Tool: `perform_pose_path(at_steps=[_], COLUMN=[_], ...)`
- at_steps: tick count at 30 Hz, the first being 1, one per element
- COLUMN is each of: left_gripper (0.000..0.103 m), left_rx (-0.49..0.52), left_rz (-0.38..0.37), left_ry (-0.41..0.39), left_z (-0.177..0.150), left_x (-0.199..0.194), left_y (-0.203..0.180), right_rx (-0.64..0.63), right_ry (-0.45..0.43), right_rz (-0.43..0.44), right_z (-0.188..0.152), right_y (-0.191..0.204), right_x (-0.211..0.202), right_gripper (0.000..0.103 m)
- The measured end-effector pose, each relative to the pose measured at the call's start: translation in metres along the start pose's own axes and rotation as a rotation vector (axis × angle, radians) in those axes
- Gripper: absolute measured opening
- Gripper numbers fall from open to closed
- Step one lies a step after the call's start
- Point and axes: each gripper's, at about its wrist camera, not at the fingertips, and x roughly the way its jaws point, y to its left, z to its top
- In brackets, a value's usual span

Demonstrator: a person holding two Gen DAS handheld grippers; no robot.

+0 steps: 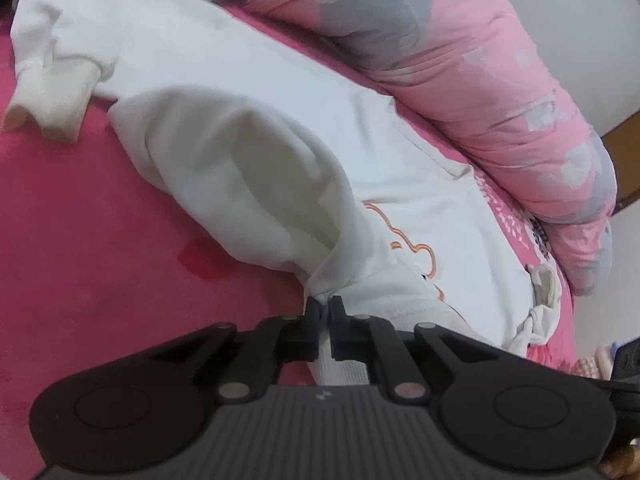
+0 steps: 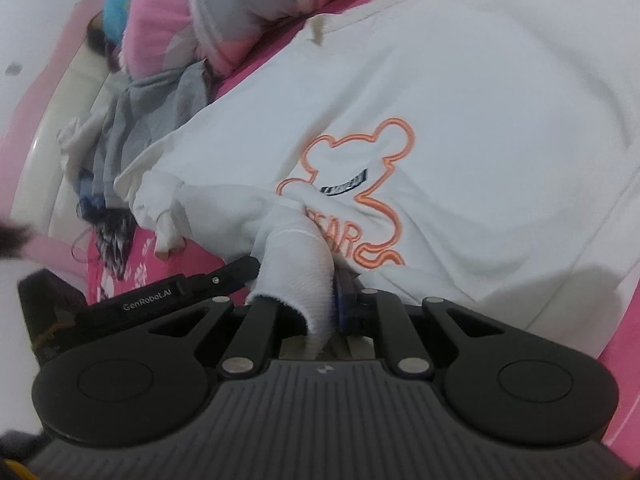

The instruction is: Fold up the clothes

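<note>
A white sweatshirt (image 1: 280, 92) with an orange bear outline print (image 2: 360, 184) lies spread on a pink bed sheet (image 1: 80, 240). My left gripper (image 1: 327, 304) is shut on the ribbed cuff of one white sleeve (image 1: 248, 184), which bulges up over the body of the sweatshirt. My right gripper (image 2: 334, 276) is shut on the cuff of the other white sleeve (image 2: 296, 256), held over the lower part of the print. The left gripper's black body (image 2: 180, 284) shows just left of the right gripper.
A rolled pink and grey quilt (image 1: 480, 80) lies along the far side of the sweatshirt. A pile of grey and white clothes (image 2: 112, 132) sits at the bed's end, with another white garment (image 1: 52, 72) beside it. A white wall (image 2: 32, 40) is beyond the bed.
</note>
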Motion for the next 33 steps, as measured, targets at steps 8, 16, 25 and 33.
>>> perform_pose_path(at_steps=[8,16,25,33], left_gripper=[0.004,0.004,0.004,0.005], left_rx=[-0.055,-0.234,-0.379,-0.388], left_rz=[-0.077,-0.237,-0.353,-0.33], left_ry=[0.023,0.088,0.135,0.126], left_z=[0.01,0.028,0.032,0.03], left_x=[-0.025,-0.021,-0.019,-0.021], left_y=[0.011,0.034,0.05,0.059], right_rx=[-0.441,-1.258,-1.684,-1.386], right_ry=[0.005,-0.043,-0.02,-0.051], right_rz=[-0.218,-0.41,-0.466,-0.402], right_z=[-0.018,-0.08,-0.122,-0.083], right_y=[0.056,0.114,0.114,0.122], right_x=[-0.001,0.0,0.055,0.049], right_gripper=[0.019,0.075,0.081,0.025])
